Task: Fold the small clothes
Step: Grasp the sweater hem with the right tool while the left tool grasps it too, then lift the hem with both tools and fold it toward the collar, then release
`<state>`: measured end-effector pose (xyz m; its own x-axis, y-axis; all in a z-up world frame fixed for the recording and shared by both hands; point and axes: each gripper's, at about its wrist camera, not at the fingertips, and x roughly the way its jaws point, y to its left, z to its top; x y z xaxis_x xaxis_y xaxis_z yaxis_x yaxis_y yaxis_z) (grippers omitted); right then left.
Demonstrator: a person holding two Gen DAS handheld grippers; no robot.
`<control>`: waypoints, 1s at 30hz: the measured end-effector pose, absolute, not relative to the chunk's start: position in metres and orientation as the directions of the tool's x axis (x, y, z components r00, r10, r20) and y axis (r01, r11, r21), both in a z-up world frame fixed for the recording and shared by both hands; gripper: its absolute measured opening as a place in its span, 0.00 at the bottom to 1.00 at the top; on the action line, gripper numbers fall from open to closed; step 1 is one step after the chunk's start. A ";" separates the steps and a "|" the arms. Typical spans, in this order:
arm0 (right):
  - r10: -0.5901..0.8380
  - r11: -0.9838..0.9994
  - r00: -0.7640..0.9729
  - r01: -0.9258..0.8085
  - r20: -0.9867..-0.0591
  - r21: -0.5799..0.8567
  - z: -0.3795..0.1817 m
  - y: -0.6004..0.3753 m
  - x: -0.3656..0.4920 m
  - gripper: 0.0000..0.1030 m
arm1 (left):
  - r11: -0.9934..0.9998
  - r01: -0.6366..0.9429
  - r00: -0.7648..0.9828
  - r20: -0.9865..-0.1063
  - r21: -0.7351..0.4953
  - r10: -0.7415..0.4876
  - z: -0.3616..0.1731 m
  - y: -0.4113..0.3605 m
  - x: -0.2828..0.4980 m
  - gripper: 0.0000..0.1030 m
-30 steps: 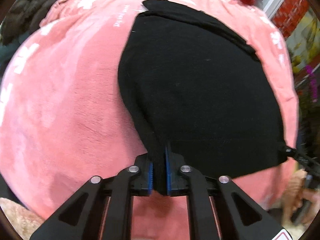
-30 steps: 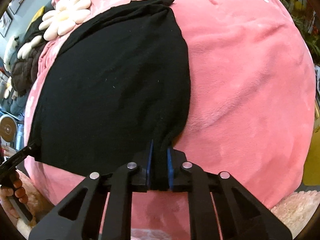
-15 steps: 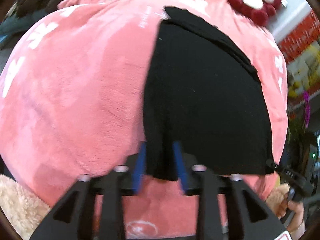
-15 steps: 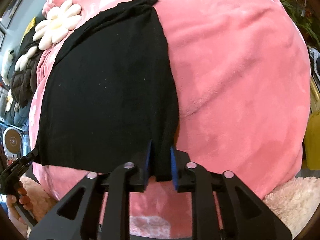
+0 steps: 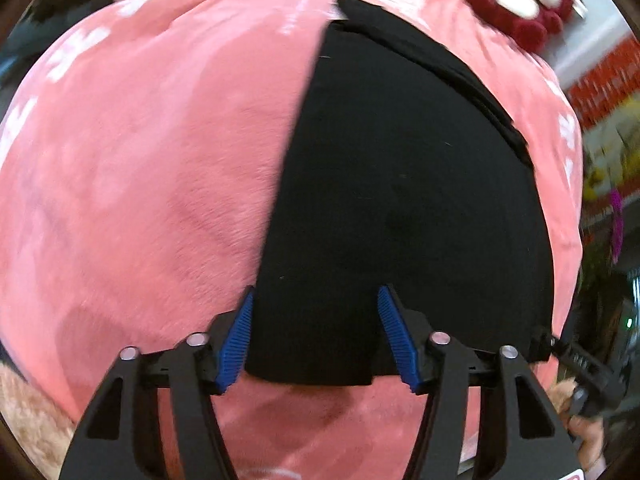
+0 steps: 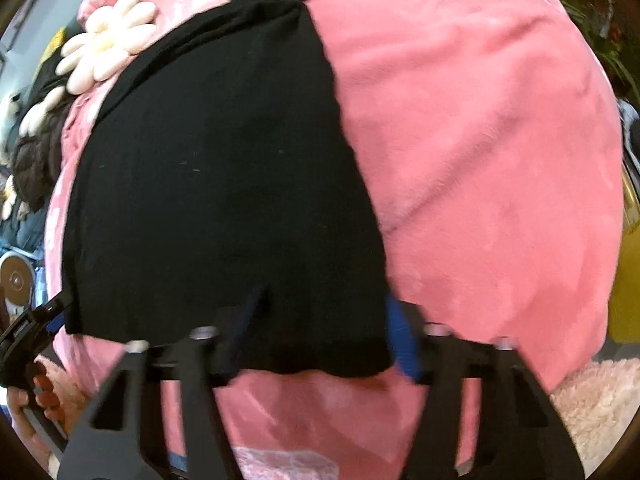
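Observation:
A black garment (image 5: pixel 404 200) lies flat on a pink plush blanket (image 5: pixel 140 184). My left gripper (image 5: pixel 316 332) is open, its blue pads either side of the garment's near left corner, which lies loose between them. In the right wrist view the same black garment (image 6: pixel 224 184) spreads over the pink blanket (image 6: pixel 480 140). My right gripper (image 6: pixel 324 332) is open around the garment's near right corner; the cloth hides part of the left finger. Each gripper shows at the far edge of the other's view, the right one (image 5: pixel 576 364) and the left one (image 6: pixel 36 320).
A white flower-shaped cushion (image 6: pixel 108 44) and dark plush items (image 6: pixel 36 156) lie at the blanket's far left. A red and white plush toy (image 5: pixel 524 4) sits at the far right edge. Beige fluffy rug (image 6: pixel 600 400) shows beyond the near edge of the blanket.
Both grippers were shut on the garment's near corners; both have opened wide and let the corners drop flat onto the blanket.

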<state>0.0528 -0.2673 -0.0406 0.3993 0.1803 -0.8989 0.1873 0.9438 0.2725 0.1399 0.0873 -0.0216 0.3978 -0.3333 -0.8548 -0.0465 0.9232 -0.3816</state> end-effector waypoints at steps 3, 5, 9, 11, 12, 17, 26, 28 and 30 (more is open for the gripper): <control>0.237 0.929 0.407 0.170 -0.882 0.328 -0.034 -0.268 0.053 0.07 | 0.886 0.000 0.351 -0.829 -0.464 -0.435 -0.021 0.083 0.140 0.07; 0.261 0.917 0.421 0.174 -0.869 0.360 -0.024 -0.272 0.050 0.07 | 0.885 0.026 0.365 -0.820 -0.465 -0.441 -0.008 0.084 0.137 0.06; 0.296 0.891 0.462 0.182 -0.836 0.416 0.003 -0.286 0.035 0.06 | 0.871 0.019 0.412 -0.790 -0.491 -0.454 0.018 0.099 0.129 0.06; 0.307 0.885 0.474 0.177 -0.825 0.431 0.017 -0.289 0.028 0.06 | 0.857 0.011 0.430 -0.771 -0.515 -0.469 0.033 0.113 0.121 0.06; 0.306 0.887 0.478 0.171 -0.823 0.430 0.023 -0.291 0.023 0.06 | 0.857 0.006 0.433 -0.771 -0.516 -0.467 0.038 0.118 0.115 0.05; 0.305 0.897 0.475 0.149 -0.826 0.416 0.038 -0.287 -0.006 0.06 | 0.857 0.027 0.418 -0.773 -0.514 -0.477 0.058 0.123 0.087 0.05; 0.319 0.903 0.431 0.132 -0.844 0.409 0.053 -0.290 -0.074 0.06 | 0.879 0.053 0.382 -0.804 -0.473 -0.456 0.076 0.109 0.024 0.05; 0.320 0.906 0.420 0.128 -0.849 0.404 0.056 -0.290 -0.087 0.06 | 0.885 0.060 0.376 -0.811 -0.462 -0.449 0.080 0.109 0.011 0.05; 0.309 0.916 0.408 0.116 -0.859 0.384 0.059 -0.289 -0.100 0.06 | 0.888 0.067 0.365 -0.817 -0.455 -0.446 0.083 0.108 -0.003 0.05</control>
